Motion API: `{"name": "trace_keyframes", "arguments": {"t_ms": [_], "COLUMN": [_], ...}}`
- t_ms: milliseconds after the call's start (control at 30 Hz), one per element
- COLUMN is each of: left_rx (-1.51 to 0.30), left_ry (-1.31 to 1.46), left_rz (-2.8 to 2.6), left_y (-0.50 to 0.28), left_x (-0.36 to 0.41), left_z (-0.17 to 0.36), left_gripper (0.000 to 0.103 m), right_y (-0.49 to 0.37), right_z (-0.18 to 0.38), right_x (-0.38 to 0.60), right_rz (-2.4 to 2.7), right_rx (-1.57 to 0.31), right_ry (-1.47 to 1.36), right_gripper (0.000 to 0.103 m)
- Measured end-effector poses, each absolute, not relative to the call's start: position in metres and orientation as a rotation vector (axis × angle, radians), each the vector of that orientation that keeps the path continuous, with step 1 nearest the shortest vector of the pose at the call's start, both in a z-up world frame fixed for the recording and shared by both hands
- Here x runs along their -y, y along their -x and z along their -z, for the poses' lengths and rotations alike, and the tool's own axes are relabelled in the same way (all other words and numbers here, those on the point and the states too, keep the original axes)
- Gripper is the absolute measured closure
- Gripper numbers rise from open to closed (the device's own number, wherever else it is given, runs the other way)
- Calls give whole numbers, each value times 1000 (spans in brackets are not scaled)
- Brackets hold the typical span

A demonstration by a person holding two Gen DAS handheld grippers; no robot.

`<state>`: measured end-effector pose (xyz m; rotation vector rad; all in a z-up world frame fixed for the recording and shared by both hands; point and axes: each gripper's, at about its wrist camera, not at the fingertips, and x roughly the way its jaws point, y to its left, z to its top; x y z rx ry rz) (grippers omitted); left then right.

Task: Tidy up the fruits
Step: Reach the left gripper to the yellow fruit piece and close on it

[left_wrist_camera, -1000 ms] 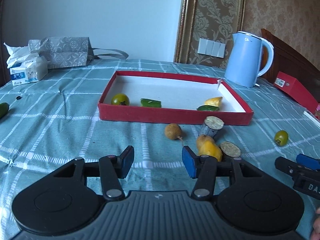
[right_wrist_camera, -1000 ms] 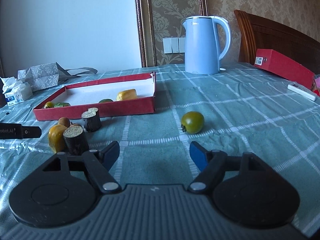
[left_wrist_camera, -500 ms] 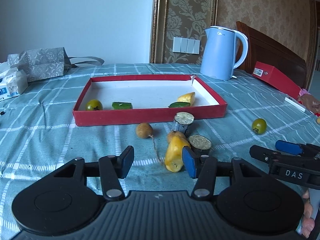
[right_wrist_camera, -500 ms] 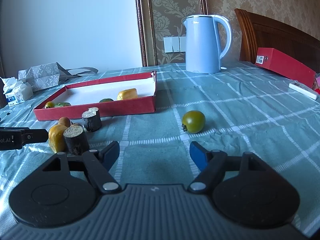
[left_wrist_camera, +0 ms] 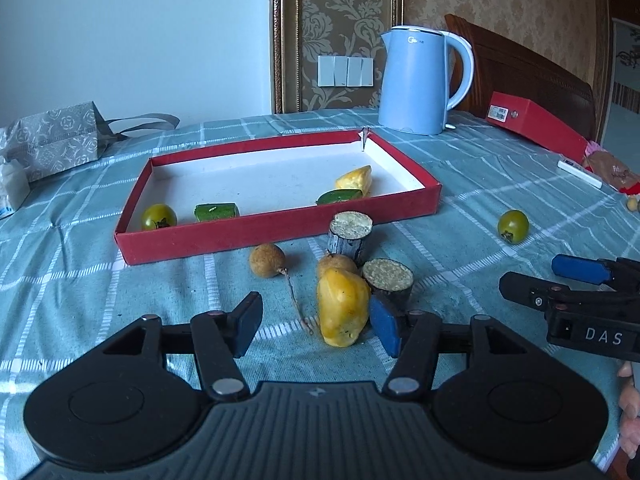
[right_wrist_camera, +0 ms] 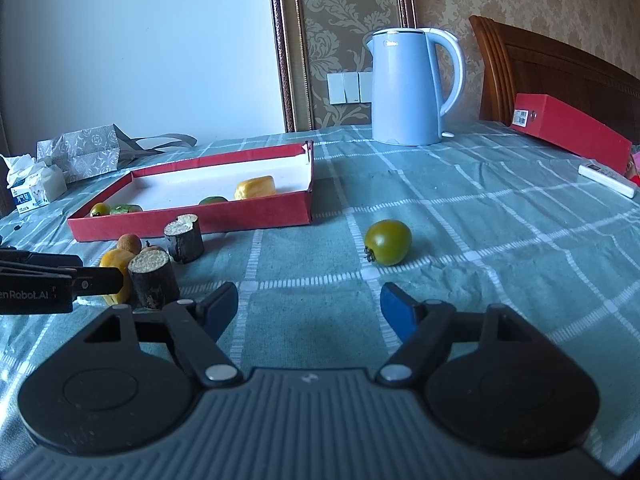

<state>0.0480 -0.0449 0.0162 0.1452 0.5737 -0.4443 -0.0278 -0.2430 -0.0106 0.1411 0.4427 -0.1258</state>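
While the left view shows the whole tray [left_wrist_camera: 280, 236] floor, with a tomato [left_wrist_camera: 159, 217], two green pieces and a yellow chunk [left_wrist_camera: 354, 178], the right view hides part of it behind the rim. Left claw [left_wrist_camera: 316, 324] hovers low, spread, its right finger just beside the yellow fruit [left_wrist_camera: 342, 310] on the table [left_wrist_camera: 60, 280]. Right claw [right_wrist_camera: 308, 308] is also spread, holding nothing, pointed toward a glossy green tomato [right_wrist_camera: 388, 242] lying alone on the cloth, well apart from the tray.

Red tray [left_wrist_camera: 256, 236], pale blue kettle [left_wrist_camera: 416, 80], teal checked tablecloth [left_wrist_camera: 480, 184], green tomato [right_wrist_camera: 388, 242], yellow fruit [left_wrist_camera: 342, 306]
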Motion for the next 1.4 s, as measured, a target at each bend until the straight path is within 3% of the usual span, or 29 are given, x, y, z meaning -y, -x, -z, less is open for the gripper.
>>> {"name": "trace_keyframes", "arguments": {"t_ms": [533, 733, 900, 1167, 1400], "left_rx": [-623, -629, -647, -643, -614], "left_ry": [-127, -111, -93, -60, -62], "left_rz": [435, 435, 437, 438, 428], "left_y": [-62, -67, -69, -65, -59], "left_x": [45, 43, 44, 40, 35], "left_z": [-7, -6, -2, -7, -15], "left_gripper": [43, 53, 67, 74, 75], "right_y": [28, 28, 27, 28, 28], "right_z": [11, 11, 11, 11, 11], "right_x": [244, 244, 245, 244, 243], "right_rz": [128, 128, 130, 132, 133], "right_rx": [-445, -446, -446, -442, -447], "right_ry": [-152, -147, -154, -149, -144], "right_gripper": [26, 25, 25, 25, 25]}}
